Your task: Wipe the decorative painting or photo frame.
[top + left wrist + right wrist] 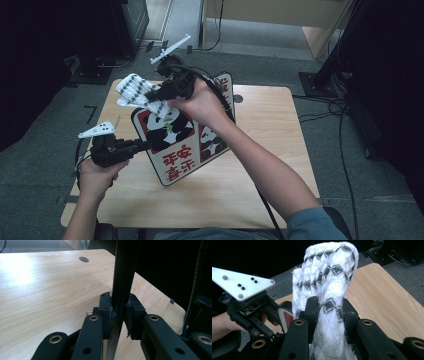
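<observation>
Knit cloth being brought to a held-open panda bag.

High view: left gripper (142,145) pinches the panda bag (175,150) edge above the surface (270,150); right gripper (155,95) lifts the knit cloth (132,90). Left gripper view: jaws clamp the bag's edge. Right gripper view: jaws squeeze the cloth; next, probably lowering it into the bag's mouth.

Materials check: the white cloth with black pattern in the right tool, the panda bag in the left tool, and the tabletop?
White cloth with black zigzag pattern: looks like knitted yarn, matte and fuzzy, with visible stitches. Panda-printed bag: probably coated or laminated fabric; smooth printed face, holds flat, thin edge. Light wooden tabletop: wood or wood-grain laminate, smooth with slight sheen.
</observation>
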